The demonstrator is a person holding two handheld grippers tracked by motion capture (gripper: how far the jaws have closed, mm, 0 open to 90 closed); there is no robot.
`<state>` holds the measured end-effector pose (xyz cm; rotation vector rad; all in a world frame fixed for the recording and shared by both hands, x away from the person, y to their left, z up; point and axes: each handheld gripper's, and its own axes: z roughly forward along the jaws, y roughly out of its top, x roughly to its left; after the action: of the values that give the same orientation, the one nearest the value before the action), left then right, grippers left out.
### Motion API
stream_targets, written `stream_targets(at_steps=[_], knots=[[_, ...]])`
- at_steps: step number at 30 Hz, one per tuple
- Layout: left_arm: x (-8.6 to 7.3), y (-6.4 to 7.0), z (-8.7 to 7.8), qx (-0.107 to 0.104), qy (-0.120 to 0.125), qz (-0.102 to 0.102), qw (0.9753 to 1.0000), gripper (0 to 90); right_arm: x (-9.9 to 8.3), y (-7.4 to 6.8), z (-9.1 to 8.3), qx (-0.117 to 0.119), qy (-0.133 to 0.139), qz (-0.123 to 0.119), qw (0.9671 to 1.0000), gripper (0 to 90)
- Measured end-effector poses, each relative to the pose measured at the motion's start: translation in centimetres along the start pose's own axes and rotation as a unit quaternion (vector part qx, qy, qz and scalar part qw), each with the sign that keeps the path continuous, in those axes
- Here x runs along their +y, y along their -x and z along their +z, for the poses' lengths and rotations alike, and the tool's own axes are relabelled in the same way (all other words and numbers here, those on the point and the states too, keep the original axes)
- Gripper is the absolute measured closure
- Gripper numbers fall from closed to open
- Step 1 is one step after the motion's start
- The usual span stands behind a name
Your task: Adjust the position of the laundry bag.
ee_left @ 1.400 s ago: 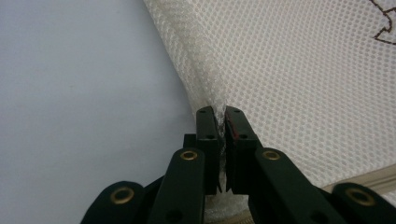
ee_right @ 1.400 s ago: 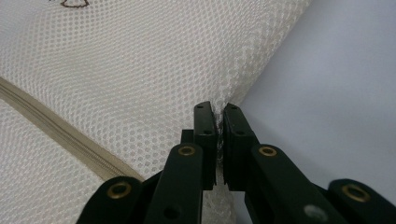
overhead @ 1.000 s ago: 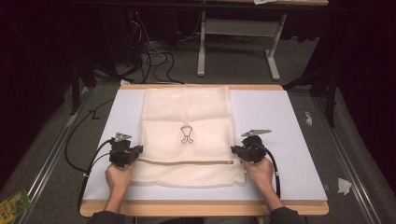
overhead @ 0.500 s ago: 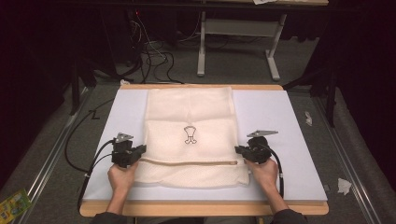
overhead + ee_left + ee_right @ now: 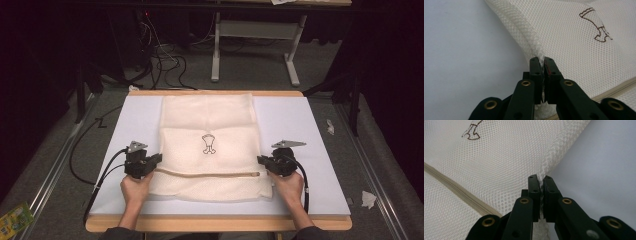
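At the near left, the left gripper [image 5: 156, 161] is clamped on the left seam of the white mesh zip bag [image 5: 207, 120]; the right gripper [image 5: 262, 161] is clamped on its right seam. Bag lies mid-table on the white mat [image 5: 310, 125], zipper [image 5: 207, 174] running left-right near the person.
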<state>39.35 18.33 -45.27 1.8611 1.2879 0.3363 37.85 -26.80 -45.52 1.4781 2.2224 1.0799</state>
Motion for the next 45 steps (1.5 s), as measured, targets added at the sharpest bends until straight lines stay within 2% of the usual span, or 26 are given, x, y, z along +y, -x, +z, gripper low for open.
stream_targets(at_steps=[1, 9, 12, 14, 18, 22, 26, 31, 33, 36, 40, 45], knots=[[0.1, 0.4, 0.0, 0.005, 0.000, 0.012, 0.9999, 87.4, 0.0, 0.1, -0.1, 0.001, 0.001, 0.002, 1.0000, 87.6], [0.7, 1.9, 0.5, 0.003, 0.003, 0.039, 0.9992, 87.4, -0.3, 0.8, -1.1, -0.008, 0.003, 0.005, 1.0000, 87.6], [0.9, 2.3, 0.6, 0.000, 0.007, 0.042, 0.9991, 87.3, -0.4, 1.0, -1.5, -0.011, 0.004, 0.005, 0.9999, 87.5], [1.0, 2.5, 0.8, -0.008, 0.013, 0.036, 0.9992, 87.4, -0.6, 1.3, -1.7, -0.014, 0.006, 0.009, 0.9998, 87.5], [1.2, 3.5, 1.2, -0.004, 0.012, 0.057, 0.9983, 87.2, -1.1, 1.9, -2.4, -0.015, 0.006, 0.017, 0.9997, 87.5], [1.4, 3.8, 1.3, -0.013, 0.018, 0.054, 0.9983, 87.2, -1.3, 2.4, -2.9, -0.017, 0.009, 0.020, 0.9996, 87.6], [1.4, 4.1, 1.6, -0.013, 0.015, 0.058, 0.9981, 87.1, -1.4, 2.6, -3.3, -0.020, 0.010, 0.025, 0.9994, 87.5], [1.7, 5.4, 2.2, -0.008, 0.013, 0.084, 0.9963, 87.0, -1.6, 3.1, -3.9, -0.027, 0.012, 0.026, 0.9992, 87.5], [1.8, 5.9, 2.5, -0.012, 0.014, 0.086, 0.9962, 86.9, -1.8, 3.2, -4.3, -0.044, 0.009, 0.017, 0.9988, 87.5], [1.7, 6.5, 2.9, -0.011, 0.011, 0.092, 0.9956, 86.8, -2.0, 3.6, -4.7, -0.049, 0.007, 0.021, 0.9985, 87.5], [1.5, 6.6, 3.1, -0.005, 0.010, 0.094, 0.9955, 86.1, -2.2, 4.0, -4.9, -0.052, 0.007, 0.026, 0.9983, 87.4], [1.0, 6.7, 3.9, -0.002, -0.011, 0.099, 0.9950, 85.8, -2.6, 4.5, -4.7, -0.059, 0.005, 0.028, 0.9979, 86.9]])
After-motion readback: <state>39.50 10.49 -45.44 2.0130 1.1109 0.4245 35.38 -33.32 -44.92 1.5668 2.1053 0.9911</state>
